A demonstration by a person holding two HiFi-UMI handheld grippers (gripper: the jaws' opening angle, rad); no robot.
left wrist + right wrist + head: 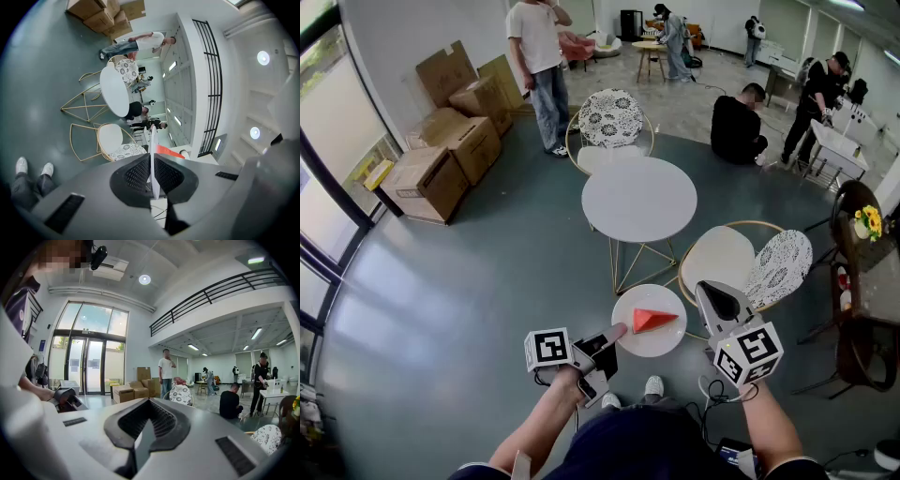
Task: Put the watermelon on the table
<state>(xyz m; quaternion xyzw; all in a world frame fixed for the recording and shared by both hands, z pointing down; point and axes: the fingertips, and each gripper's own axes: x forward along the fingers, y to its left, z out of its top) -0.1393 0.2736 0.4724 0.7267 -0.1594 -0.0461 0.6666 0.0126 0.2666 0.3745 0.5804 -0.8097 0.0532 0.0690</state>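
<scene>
A red watermelon wedge (653, 320) lies on a small white plate (649, 342) held in the air, below the round white table (639, 199). My left gripper (614, 336) is shut on the plate's left rim. In the left gripper view the plate (152, 157) shows edge-on as a thin white line between the jaws, with the wedge (168, 151) beyond it and the table (115, 91) farther off. My right gripper (719, 302) is shut on nothing, just right of the plate; the right gripper view shows its jaws (140, 439) shut and empty.
A patterned chair (609, 122) stands behind the table and a second chair (741, 258) to its right front. Cardboard boxes (441, 155) are stacked at the left. Several people stand or crouch at the back. A dark side table with flowers (862, 234) is at the right.
</scene>
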